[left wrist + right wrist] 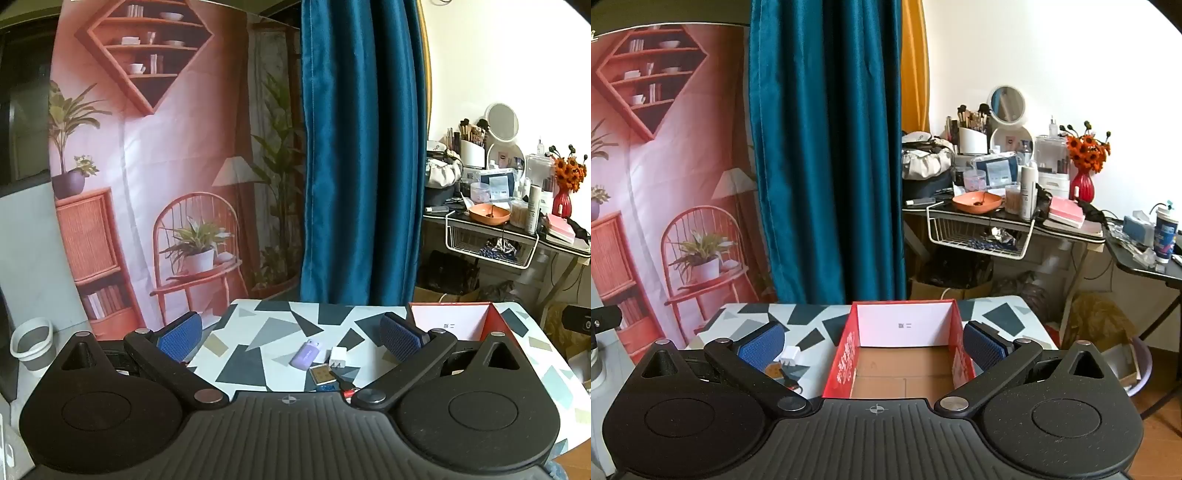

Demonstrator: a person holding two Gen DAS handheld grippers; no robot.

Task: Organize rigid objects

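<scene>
Both grippers hang low over the near edge of the patterned worktop [280,325] with nothing between their fingers. In the left wrist view the left gripper [291,334] has its blue-padded fingers [181,338] spread fully apart and empty, aimed at a small cluster of loose things. In the right wrist view the right gripper [873,345] is spread just as wide, also empty, and looks straight into the red cardboard box [842,362].

The cluster lies just ahead of the left gripper: a lilac flash drive [308,353], a white plug adapter [338,357] just beside it, a small gold-faced square card [321,374] in front of those, and a black-and-red piece [345,386] with something blue next to it, half hidden by the gripper body, too small to name. All rest on the worktop, apart from the box, which stands open to their right.

As far as the right wrist view shows, the brown floor of the box is bare; its nearest strip is hidden behind the gripper body. So I judge the organizing has barely started: no item is stowed or gripped, and every visible piece remains to be picked up and placed, presumably in the box.
</scene>
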